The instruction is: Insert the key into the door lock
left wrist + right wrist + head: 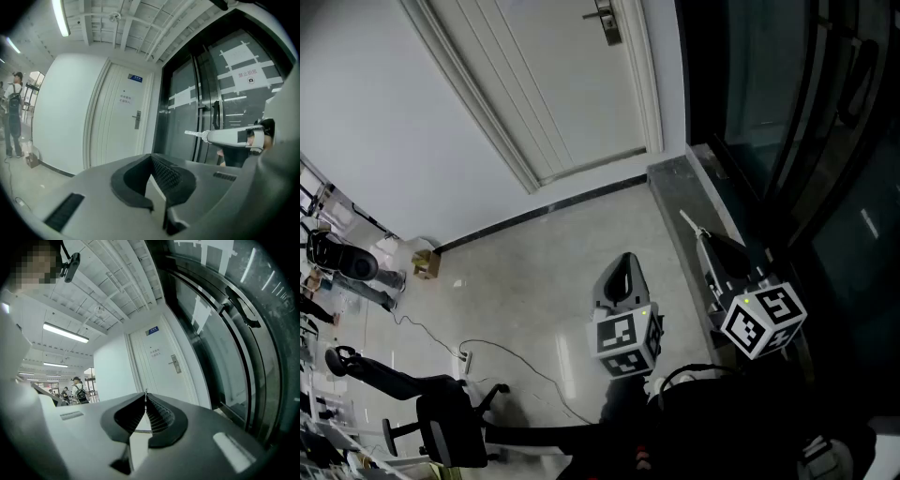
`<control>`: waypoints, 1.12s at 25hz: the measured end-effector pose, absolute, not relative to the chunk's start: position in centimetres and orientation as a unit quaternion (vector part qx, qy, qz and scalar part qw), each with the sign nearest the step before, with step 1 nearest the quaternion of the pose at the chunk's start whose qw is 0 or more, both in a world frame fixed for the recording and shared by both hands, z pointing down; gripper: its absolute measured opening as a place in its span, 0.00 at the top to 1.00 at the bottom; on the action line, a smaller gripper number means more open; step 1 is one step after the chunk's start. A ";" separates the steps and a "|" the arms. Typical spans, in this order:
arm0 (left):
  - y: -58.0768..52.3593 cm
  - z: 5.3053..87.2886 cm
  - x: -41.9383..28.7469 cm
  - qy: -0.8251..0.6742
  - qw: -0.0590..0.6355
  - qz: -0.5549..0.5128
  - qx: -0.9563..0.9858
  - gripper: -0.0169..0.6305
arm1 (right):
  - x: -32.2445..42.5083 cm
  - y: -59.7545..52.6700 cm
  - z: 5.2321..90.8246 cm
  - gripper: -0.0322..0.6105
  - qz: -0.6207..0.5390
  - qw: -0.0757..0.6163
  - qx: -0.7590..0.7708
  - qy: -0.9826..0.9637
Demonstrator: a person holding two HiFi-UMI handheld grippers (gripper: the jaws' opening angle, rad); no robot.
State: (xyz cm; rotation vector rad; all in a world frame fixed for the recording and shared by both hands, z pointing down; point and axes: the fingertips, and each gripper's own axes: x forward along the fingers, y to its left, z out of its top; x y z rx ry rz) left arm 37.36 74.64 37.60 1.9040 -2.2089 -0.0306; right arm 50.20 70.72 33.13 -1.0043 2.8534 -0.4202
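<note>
The white door (553, 84) stands ahead, with its metal lock and handle (607, 23) at the top of the head view. The lock (137, 119) shows far off in the left gripper view and, as the lock (175, 363), in the right gripper view. My right gripper (698, 234) is shut on a silver key (688, 222) that points toward the door. The key (194, 134) sticks out of the right gripper (211, 136). Edge-on, the key (146, 392) peeks from my right gripper (146, 397). My left gripper (626, 258) hangs beside it, jaws together, holding nothing (151, 157).
Dark glass doors (787, 122) line the right side behind a grey stone sill (675, 178). A black office chair (441, 412), a floor cable (487, 352) and a small cardboard box (425, 264) lie at the left. People stand far off (14, 112).
</note>
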 end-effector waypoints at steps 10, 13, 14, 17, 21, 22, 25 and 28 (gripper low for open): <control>74.8 37.3 36.8 -0.752 0.114 -0.013 0.649 0.97 | 49.6 70.8 32.7 0.93 -0.135 0.046 -0.329 0.933; 74.8 37.3 36.3 -0.754 0.116 -0.014 0.647 0.97 | 49.2 70.7 32.7 0.93 -0.134 0.038 -0.330 0.933; 74.9 37.3 36.1 -0.754 0.117 -0.014 0.646 0.97 | 49.0 70.7 32.7 0.93 -0.132 0.035 -0.331 0.934; 75.4 37.6 35.3 -0.755 0.125 -0.014 0.643 0.97 | 48.4 70.9 32.5 0.93 -0.123 0.034 -0.332 0.934; 75.6 37.8 33.8 -0.753 0.130 -0.014 0.644 0.97 | 47.3 70.9 32.4 0.93 -0.116 0.036 -0.337 0.934; 75.6 37.9 33.5 -0.752 0.134 -0.014 0.645 0.97 | 46.9 70.9 32.3 0.93 -0.113 0.035 -0.338 0.934; 75.6 38.2 32.1 -0.750 0.138 -0.020 0.647 0.97 | 45.7 70.8 31.9 0.93 -0.106 0.034 -0.342 0.933; 75.4 39.3 31.0 -0.745 0.150 -0.019 0.650 0.97 | 44.5 70.6 31.7 0.93 -0.101 0.036 -0.348 0.931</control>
